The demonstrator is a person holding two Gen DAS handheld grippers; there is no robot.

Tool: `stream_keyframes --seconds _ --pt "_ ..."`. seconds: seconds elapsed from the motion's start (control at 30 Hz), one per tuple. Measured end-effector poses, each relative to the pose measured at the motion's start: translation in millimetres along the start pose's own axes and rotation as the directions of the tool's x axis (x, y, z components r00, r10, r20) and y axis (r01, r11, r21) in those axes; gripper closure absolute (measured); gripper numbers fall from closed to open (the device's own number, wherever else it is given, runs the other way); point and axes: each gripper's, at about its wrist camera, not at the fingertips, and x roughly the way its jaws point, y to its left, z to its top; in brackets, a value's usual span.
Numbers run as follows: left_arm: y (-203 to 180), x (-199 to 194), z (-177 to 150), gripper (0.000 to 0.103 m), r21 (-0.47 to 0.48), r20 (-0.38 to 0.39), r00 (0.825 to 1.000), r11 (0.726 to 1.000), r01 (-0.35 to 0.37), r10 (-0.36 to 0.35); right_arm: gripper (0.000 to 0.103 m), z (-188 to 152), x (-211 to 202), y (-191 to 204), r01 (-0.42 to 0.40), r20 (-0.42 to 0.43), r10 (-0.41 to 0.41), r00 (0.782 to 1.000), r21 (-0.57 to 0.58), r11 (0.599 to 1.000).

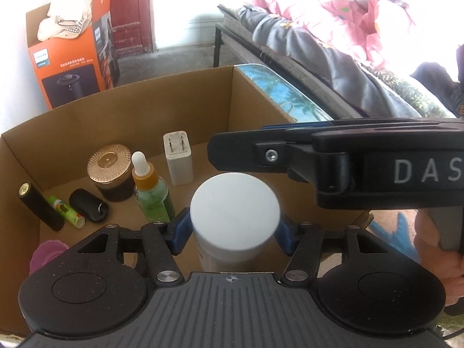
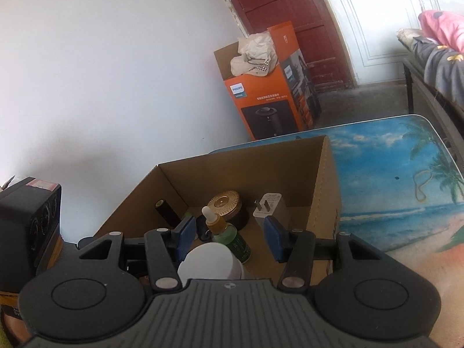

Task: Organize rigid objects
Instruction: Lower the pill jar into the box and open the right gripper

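Observation:
A white-lidded jar (image 1: 235,211) stands upright inside the cardboard box (image 1: 116,110). My left gripper (image 1: 232,233) straddles it, open, with a sliver of cardboard showing between each blue pad and the jar's body. My right gripper (image 2: 230,237) hovers over the box, open and holding nothing; in the left wrist view it crosses in from the right, just above the jar (image 2: 208,261). At the back of the box stand a gold-lidded dark jar (image 1: 108,162), a green dropper bottle (image 1: 150,194) and a white charger plug (image 1: 178,159). A black tube (image 1: 40,206), a lip balm (image 1: 66,211) and a small black case (image 1: 90,206) lie to the left.
The box (image 2: 240,171) sits on a table with a beach print (image 2: 391,174), where a rubber band (image 2: 422,185) lies. An orange appliance carton (image 2: 269,101) stands by the wall. A bed with bedding (image 1: 333,43) runs along the right. A black device (image 2: 29,217) is at the left.

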Motion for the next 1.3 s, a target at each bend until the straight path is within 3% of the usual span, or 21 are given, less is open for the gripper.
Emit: stream_keyframes --seconds 0.1,0.17,0.4,0.6,0.7,0.83,1.3 --pt "0.9 -1.6 -0.5 0.039 -0.007 0.017 1.0 1.0 0.004 -0.004 0.048 1.8 -5.0 -1.7 -0.003 0.009 0.003 1.0 0.01 1.0" --pt "1.1 -5.4 -1.2 0.029 -0.007 0.037 0.999 1.0 0.003 -0.003 0.048 2.4 -9.4 -3.8 -0.005 0.011 0.005 1.0 0.016 1.0" --pt "-1.2 -25.4 -7.1 0.021 0.009 0.119 0.993 1.0 -0.012 0.01 0.048 2.7 -26.6 -7.3 -0.007 0.025 0.006 1.0 0.043 0.999" --pt "-2.2 -27.2 -10.1 0.02 0.004 0.13 0.991 1.0 -0.028 0.027 0.048 -4.1 -32.7 -6.0 -0.008 0.019 0.006 1.0 0.059 0.998" --pt "0.8 -23.9 -9.4 0.026 -0.027 0.119 0.993 0.999 -0.027 0.03 0.048 -5.5 -31.3 -3.9 -0.006 0.01 0.006 1.0 0.062 0.998" --pt "2.1 -20.3 -8.3 0.047 -0.038 0.123 0.992 0.999 -0.031 0.036 0.048 -2.5 -25.2 1.0 0.001 -0.004 -0.001 1.0 0.052 0.999" --pt "0.8 -20.5 -18.4 0.051 -0.072 0.235 0.972 0.997 -0.005 0.022 0.054 4.2 15.7 22.4 0.052 -0.158 -0.065 0.985 -0.084 0.995"
